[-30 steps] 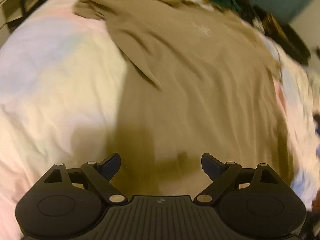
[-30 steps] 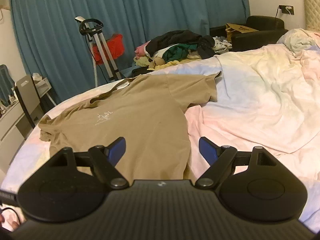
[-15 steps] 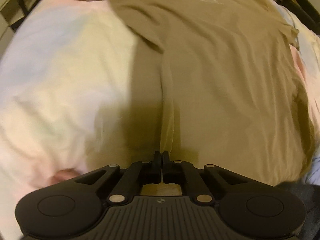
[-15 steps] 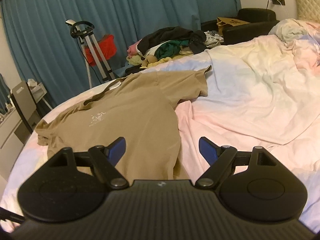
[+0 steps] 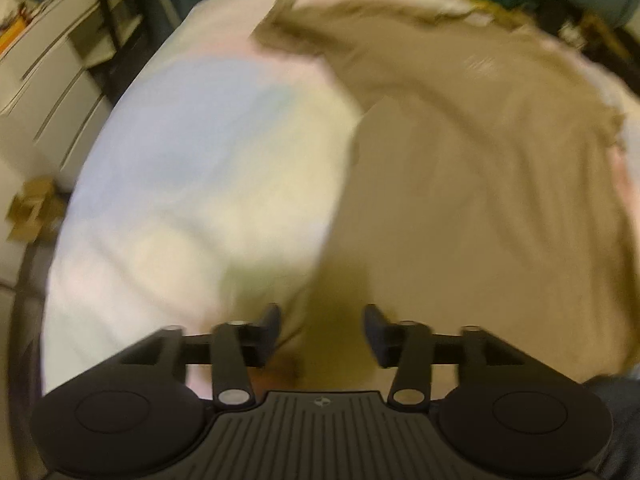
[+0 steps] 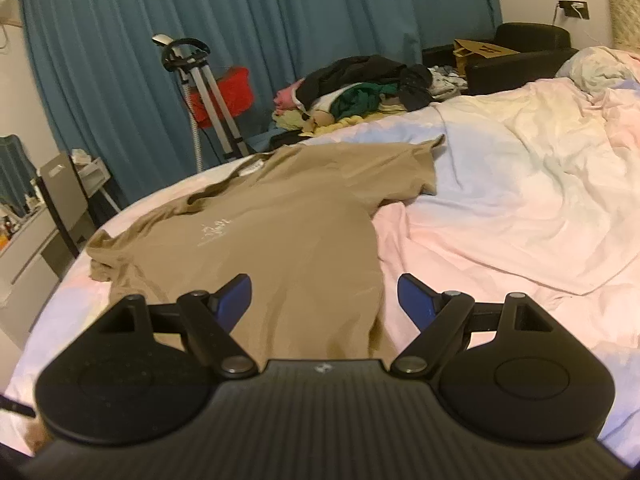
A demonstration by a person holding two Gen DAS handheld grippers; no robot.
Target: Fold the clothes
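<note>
A tan T-shirt [image 6: 288, 232] lies spread flat on the pastel bedsheet [image 6: 520, 208], collar away from me, a small white print on its chest. It also shows, blurred, in the left wrist view [image 5: 480, 200]. My left gripper [image 5: 322, 330] is open and empty, just above the shirt's near left hem edge. My right gripper [image 6: 324, 300] is open and empty above the shirt's near right hem, its blue pads [image 6: 236, 294] apart.
A pile of dark and green clothes [image 6: 360, 88] lies at the bed's far edge. A garment steamer stand [image 6: 196, 92] and blue curtains [image 6: 280, 20] are behind it. A black chair [image 6: 528, 48] stands at the right, drawers [image 5: 52, 80] at the left.
My left gripper was shut on the shirt's hem half a second ago; it has opened, let go and pulled back. The right gripper stayed open and drifted slightly.
</note>
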